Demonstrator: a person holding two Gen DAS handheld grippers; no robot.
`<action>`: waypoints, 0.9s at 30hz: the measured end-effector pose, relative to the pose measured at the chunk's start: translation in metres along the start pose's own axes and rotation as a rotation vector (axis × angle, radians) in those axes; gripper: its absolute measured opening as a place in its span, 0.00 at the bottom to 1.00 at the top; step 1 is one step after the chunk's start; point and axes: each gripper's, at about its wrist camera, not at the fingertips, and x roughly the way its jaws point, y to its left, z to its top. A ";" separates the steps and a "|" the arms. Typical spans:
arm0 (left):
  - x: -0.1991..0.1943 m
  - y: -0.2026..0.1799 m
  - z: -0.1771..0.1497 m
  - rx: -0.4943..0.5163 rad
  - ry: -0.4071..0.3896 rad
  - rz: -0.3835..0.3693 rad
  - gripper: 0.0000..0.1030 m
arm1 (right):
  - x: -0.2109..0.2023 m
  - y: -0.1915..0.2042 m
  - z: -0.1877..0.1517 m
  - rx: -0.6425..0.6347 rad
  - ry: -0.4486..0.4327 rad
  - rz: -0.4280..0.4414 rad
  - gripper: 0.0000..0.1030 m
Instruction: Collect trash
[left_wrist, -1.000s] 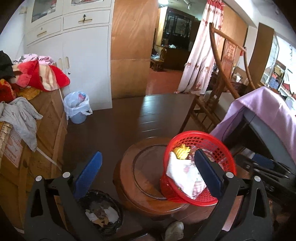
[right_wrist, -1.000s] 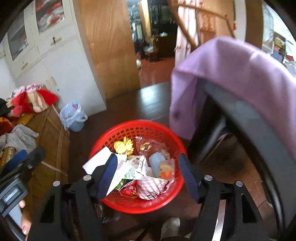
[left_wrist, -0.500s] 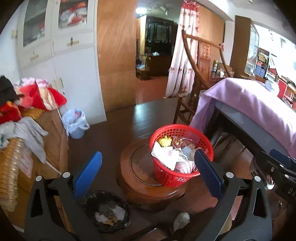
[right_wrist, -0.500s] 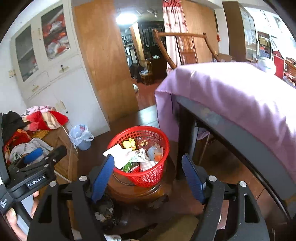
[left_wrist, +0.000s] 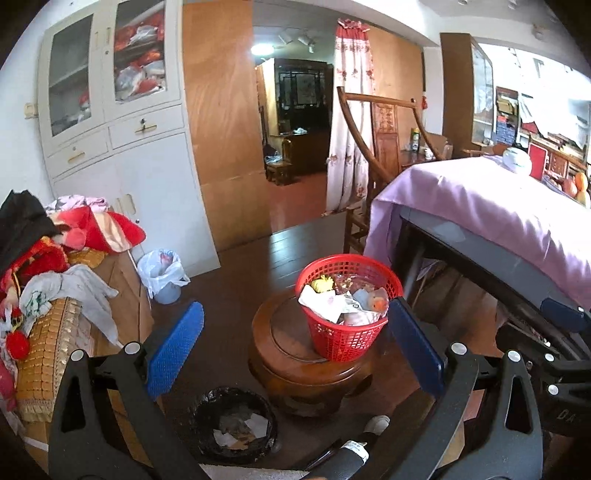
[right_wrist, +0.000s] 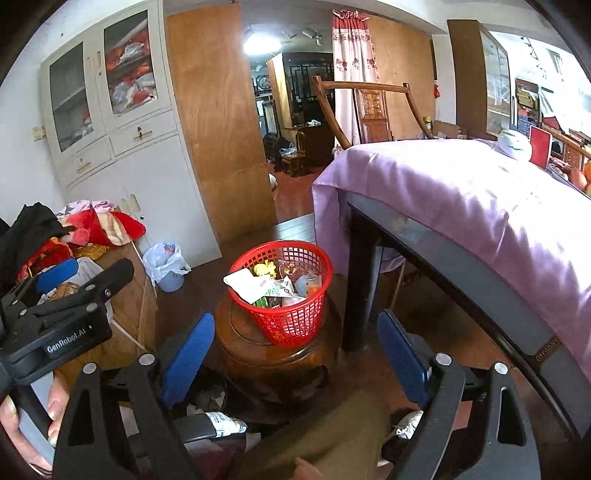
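Red basket (left_wrist: 349, 304) of trash sits on the round wooden stool (left_wrist: 295, 354), ahead of my empty, wide-spread left gripper (left_wrist: 295, 354) and right gripper (right_wrist: 295, 358); I'd approach its rim squarely.

Red basket (left_wrist: 349, 332) is perforated plastic mesh, slightly shiny, holding crumpled paper and glossy plastic wrappers (left_wrist: 343, 299); round stool (left_wrist: 295, 365) under it is dark lacquered wood, glossy with reflections; floor (left_wrist: 236, 291) dark polished wood planks; table cloth (left_wrist: 491, 206) lilac, satin-like sheen, smooth; black bin (left_wrist: 232, 424) lined with crinkled glossy black plastic; left gripper (left_wrist: 295, 347) matt black plastic arms, pads (left_wrist: 173, 350) blue, dimpled rubbery texture; right gripper (right_wrist: 295, 354) same finish; cabinet (left_wrist: 122, 155) matt white-painted with glass doors; clothes pile (left_wrist: 55, 240) soft fabric
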 end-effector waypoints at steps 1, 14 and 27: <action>0.002 -0.001 0.000 0.009 0.002 -0.002 0.93 | 0.002 0.000 0.001 0.006 0.006 -0.001 0.87; 0.052 -0.007 0.019 0.001 0.008 0.009 0.93 | 0.045 -0.003 0.021 -0.001 0.059 -0.035 0.87; 0.128 0.000 0.022 -0.046 0.051 -0.008 0.93 | 0.074 -0.014 0.050 0.039 0.065 -0.135 0.91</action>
